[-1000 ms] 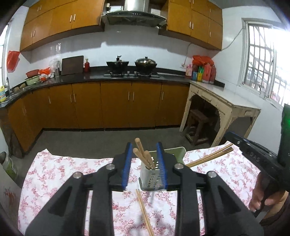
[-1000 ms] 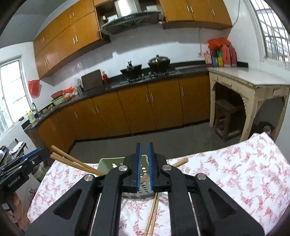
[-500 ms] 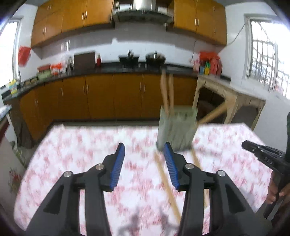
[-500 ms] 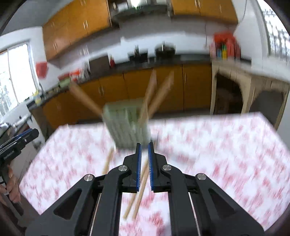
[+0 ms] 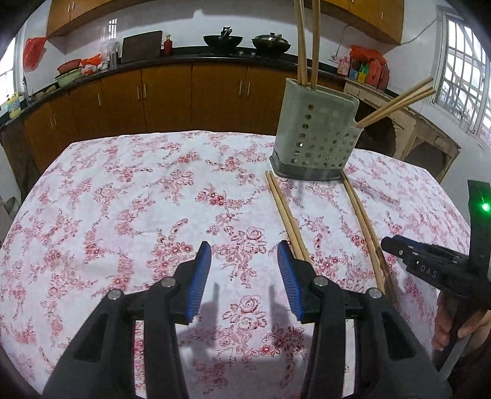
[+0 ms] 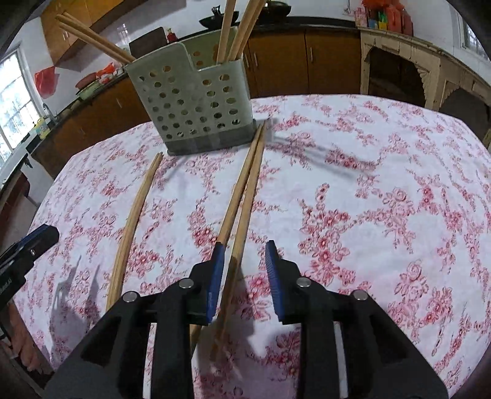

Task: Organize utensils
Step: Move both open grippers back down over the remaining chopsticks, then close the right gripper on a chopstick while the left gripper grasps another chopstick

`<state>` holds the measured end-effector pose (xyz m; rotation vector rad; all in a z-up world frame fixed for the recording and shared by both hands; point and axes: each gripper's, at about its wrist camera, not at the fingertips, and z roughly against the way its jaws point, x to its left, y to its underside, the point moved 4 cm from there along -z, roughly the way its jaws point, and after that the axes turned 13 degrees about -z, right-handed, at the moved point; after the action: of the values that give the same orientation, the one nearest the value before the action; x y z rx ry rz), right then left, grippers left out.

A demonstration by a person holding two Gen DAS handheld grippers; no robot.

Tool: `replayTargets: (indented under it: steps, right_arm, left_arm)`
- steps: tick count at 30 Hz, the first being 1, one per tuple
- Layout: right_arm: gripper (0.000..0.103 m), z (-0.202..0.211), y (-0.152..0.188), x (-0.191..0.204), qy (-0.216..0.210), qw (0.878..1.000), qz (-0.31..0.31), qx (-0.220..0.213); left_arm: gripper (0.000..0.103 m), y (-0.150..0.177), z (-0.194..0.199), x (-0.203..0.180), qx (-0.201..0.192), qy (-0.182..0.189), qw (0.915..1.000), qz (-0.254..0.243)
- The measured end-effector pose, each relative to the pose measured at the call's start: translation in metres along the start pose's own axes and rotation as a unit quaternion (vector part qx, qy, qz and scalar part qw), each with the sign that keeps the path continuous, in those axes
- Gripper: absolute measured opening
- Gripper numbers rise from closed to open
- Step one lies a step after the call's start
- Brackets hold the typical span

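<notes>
On the table covered with a white cloth printed with pink flowers (image 5: 129, 196), a pale green perforated plastic utensil holder (image 6: 196, 107) stands upright at the far side. It already contains several long wooden chopsticks (image 6: 236, 27): some stand nearly vertical in one compartment, and others lean outward from the opposite end.

Two loose pairs of chopsticks lie flat on the cloth. Each pair runs from the holder base toward the near edge. The pair under the right gripper (image 6: 242, 184) lies with its far tips touching the holder base. The second pair (image 6: 132, 221) lies beside it, toward the left gripper.

Step in hand, as judged: pick up a loose pair for transfer to the holder.

Right gripper (image 6: 244, 270): jaws moderately apart and empty. The near part of the first pair passes between them; one stick lies close against the left blue pad. Contact cannot be confirmed.

Left gripper (image 5: 244, 270): jaws wide apart, empty, above bare cloth. One loose pair (image 5: 285, 214) passes just beside its right finger.

Next move calls for closing the right jaws on both sticks together, then lifting and tipping them upright over a holder compartment.
</notes>
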<state>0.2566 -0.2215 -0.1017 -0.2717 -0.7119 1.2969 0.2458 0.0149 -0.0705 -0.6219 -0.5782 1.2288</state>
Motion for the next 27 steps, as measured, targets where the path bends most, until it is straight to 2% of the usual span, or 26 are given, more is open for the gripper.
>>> replayTargets:
  steps: [9,12,13,17,21,24,27]
  right_arm:
    - [0.027,-0.012,0.005,0.006,0.027,0.999,0.027,-0.003]
    - [0.016,-0.011,0.005,0.005,0.042,0.998,0.033,-0.012]
    - [0.009,-0.012,0.005,0.003,0.049,0.998,0.034,-0.016]
    - [0.008,-0.011,-0.003,-0.014,0.067,0.997,0.014,-0.025]
    - [0.008,-0.008,-0.017,-0.048,0.090,0.994,-0.049,-0.031]
    - [0.008,-0.007,-0.018,-0.053,0.089,0.994,-0.050,-0.030]
    - [0.008,-0.006,-0.015,-0.050,0.098,0.994,-0.037,-0.035]
  left_arm:
    - [0.045,0.006,-0.014,-0.011,0.016,0.015,0.9998,0.002]
    - [0.045,0.008,-0.019,-0.015,0.023,0.024,0.9994,0.004]
    - [0.044,0.008,-0.020,-0.017,0.024,0.026,0.9993,0.004]
    - [0.040,0.010,-0.025,-0.026,0.029,0.036,0.9989,-0.003]
    - [0.035,0.010,-0.029,-0.038,0.034,0.051,0.9980,-0.017]
    - [0.032,0.012,-0.033,-0.049,0.038,0.065,0.9968,-0.027]
    - [0.025,0.016,-0.041,-0.057,0.052,0.058,0.9960,-0.044]
